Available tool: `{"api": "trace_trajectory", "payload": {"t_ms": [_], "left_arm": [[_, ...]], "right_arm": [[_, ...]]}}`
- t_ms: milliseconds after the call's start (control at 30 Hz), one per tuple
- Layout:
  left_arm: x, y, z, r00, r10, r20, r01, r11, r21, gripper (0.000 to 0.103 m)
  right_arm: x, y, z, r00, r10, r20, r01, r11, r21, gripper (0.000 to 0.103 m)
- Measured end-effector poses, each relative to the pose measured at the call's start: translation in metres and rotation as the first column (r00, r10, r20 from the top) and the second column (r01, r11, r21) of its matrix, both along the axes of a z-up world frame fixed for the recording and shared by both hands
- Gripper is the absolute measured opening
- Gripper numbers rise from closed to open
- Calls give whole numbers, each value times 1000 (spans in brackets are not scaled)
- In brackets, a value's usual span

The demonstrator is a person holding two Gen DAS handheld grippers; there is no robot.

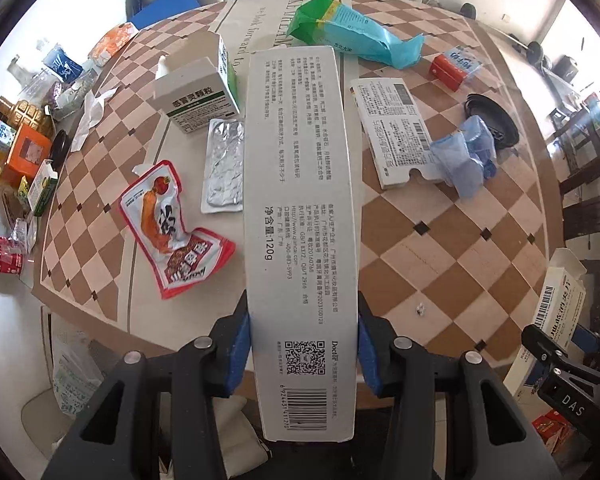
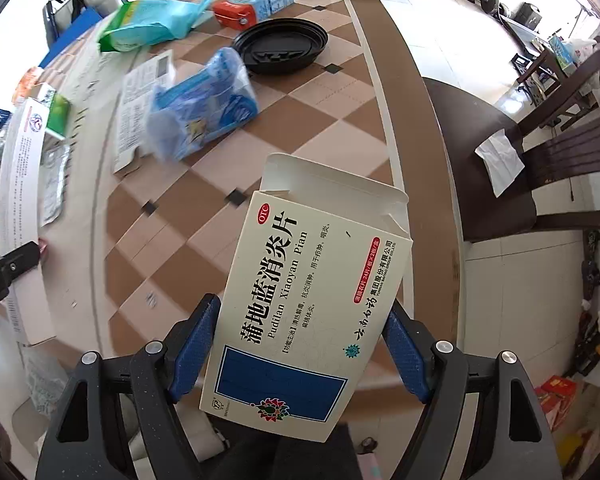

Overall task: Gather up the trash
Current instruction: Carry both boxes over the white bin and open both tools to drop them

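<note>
My left gripper [image 1: 303,344] is shut on a long white toothpaste box [image 1: 300,200], held above the near edge of the checkered table [image 1: 460,248]. My right gripper [image 2: 300,344] is shut on a cream medicine box with an open flap [image 2: 312,292], near the table's right edge; this box also shows in the left wrist view [image 1: 556,312]. Trash lies on the table: a red snack pouch [image 1: 172,232], a foil blister pack [image 1: 224,168], a white-green medicine box [image 1: 196,96], a green-blue bag [image 1: 352,32], a flat white carton [image 1: 396,128] and a crumpled blue wrapper [image 1: 464,156].
A black lid [image 2: 282,46] and a red-blue carton [image 2: 252,4] lie far right on the table. Bottles, boxes and a red can [image 1: 4,256] crowd the table's left side. A dark wooden chair [image 2: 540,160] stands right of the table. A plastic bag [image 1: 72,376] sits below the table's near edge.
</note>
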State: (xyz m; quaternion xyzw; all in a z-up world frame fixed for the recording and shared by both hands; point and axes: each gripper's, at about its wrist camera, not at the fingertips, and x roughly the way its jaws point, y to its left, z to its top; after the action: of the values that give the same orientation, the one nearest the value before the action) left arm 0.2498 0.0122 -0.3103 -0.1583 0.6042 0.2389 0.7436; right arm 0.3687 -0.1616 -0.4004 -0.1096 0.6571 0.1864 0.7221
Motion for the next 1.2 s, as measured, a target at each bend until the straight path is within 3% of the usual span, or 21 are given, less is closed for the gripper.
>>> {"api": "trace_trajectory", "payload": {"t_ms": [167,267,467,600,733,933,1033,1100,1167,1200], "left_arm": [[-76,-18,23,997,4,72,-1,999,-40,42],[-123,-31,21,998,20,66,-14,997,-80,42],[-187,-55,-34,997,60,-39,-67,973,-219,42],[-196,-63,-103,990,75,-118,-109,942,-317,42],[-178,-66,-195,983,74,-171,-141,896,-420,42],[-130,-62,-341,969,29,-244,-144,870,-472,42],[-111,-55,-393,967,33,-252,-160,850,-502,44],[-102,-49,-421,968,51,-246,-180,822,-540,45],[-99,-43,-443,966,73,-248,-206,797,-568,49],[-98,-41,-453,964,84,-251,-220,784,-580,63]], "right_arm": [[-56,-25,26,1000,6,6,-6,998,70,81],[-95,-38,32,999,33,-16,-31,994,100,81],[-163,-55,-2,981,138,-133,-127,988,86,81],[-187,-60,-56,958,190,-215,-187,982,31,81],[-193,-63,-129,938,219,-270,-234,972,-25,81],[-173,-52,-250,931,229,-284,-260,963,-76,81],[-156,-44,-311,929,214,-304,-248,965,-79,81],[-147,-40,-348,929,195,-316,-230,970,-75,81],[-140,-33,-380,921,203,-333,-237,970,-63,81],[-137,-31,-393,919,204,-337,-239,969,-64,81]]}}
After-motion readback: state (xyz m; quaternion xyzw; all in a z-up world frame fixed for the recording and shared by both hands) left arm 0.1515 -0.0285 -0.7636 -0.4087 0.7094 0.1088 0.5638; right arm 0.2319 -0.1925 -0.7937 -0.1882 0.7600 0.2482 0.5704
